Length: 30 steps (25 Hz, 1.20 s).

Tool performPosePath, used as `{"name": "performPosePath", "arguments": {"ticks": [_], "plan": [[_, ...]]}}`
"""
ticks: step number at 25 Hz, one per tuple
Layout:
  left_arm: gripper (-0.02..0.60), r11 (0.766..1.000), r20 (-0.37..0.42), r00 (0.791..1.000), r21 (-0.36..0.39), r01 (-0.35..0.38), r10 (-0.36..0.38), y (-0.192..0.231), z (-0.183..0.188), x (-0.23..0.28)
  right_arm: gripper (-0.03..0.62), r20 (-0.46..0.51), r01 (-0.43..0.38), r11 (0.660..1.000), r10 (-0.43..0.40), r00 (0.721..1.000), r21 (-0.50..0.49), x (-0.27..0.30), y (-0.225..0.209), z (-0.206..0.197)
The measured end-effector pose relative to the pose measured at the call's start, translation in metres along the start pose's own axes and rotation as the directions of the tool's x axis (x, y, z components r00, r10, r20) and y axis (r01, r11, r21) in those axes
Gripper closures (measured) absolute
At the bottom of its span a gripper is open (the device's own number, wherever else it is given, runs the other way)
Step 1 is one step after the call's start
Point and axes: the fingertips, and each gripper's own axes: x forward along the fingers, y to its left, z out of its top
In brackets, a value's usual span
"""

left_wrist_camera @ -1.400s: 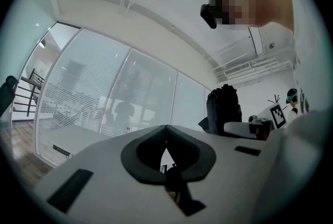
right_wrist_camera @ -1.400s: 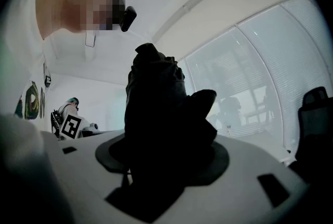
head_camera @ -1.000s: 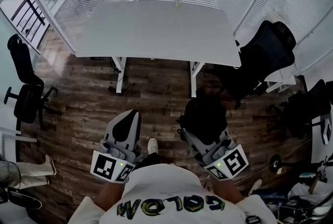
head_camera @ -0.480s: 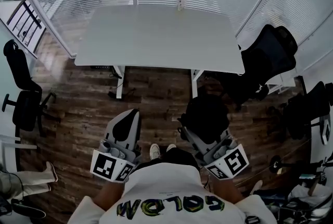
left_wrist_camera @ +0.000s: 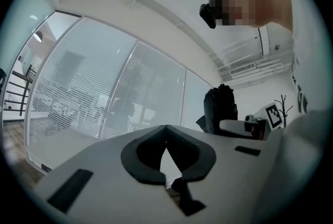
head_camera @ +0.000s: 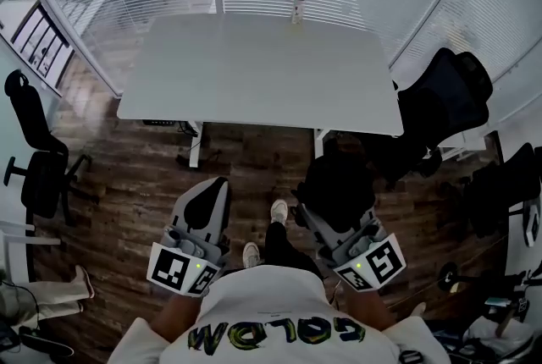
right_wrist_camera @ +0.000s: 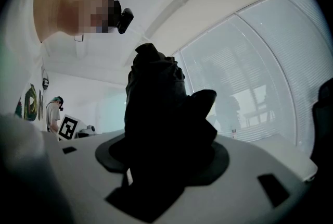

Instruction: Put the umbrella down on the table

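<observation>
A black folded umbrella (head_camera: 335, 182) stands upright between the jaws of my right gripper (head_camera: 329, 203), which is shut on it. In the right gripper view the umbrella (right_wrist_camera: 158, 113) fills the middle and hides the jaw tips of that gripper (right_wrist_camera: 162, 163). My left gripper (head_camera: 210, 184) is held level beside it, shut with its tips touching and nothing in them; the left gripper view shows the same about this gripper (left_wrist_camera: 165, 127). The white table (head_camera: 254, 66) lies ahead, beyond both grippers, over the wooden floor. The left gripper view catches the umbrella (left_wrist_camera: 220, 107) off to the right.
A small bottle (head_camera: 298, 8) stands at the table's far edge by the glass wall with blinds. A black office chair (head_camera: 440, 96) sits right of the table, another chair (head_camera: 38, 155) at the left. The person's feet (head_camera: 278, 212) are on the floor between the grippers.
The table has drawn nearer and sits lower in the head view; the person has stepped forward. Both grippers keep their pose, the umbrella still in the right one.
</observation>
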Motion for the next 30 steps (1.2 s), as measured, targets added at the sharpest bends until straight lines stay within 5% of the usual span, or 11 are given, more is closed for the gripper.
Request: {"name": "performPosePath", "arguments": {"ticks": [25, 30], "plan": [[0.571, 1.000, -0.043, 0.999, 0.009, 0.004, -0.004, 0.036, -0.026, 0.273, 0.333, -0.004, -0.012, 0.999, 0.012, 1.000, 0.040, 0.098, -0.253, 0.010], [0.571, 1.000, -0.038, 0.999, -0.006, 0.000, 0.000, 0.041, -0.027, 0.290, 0.333, -0.008, -0.012, 0.999, 0.012, 1.000, 0.035, 0.107, -0.269, 0.012]]}}
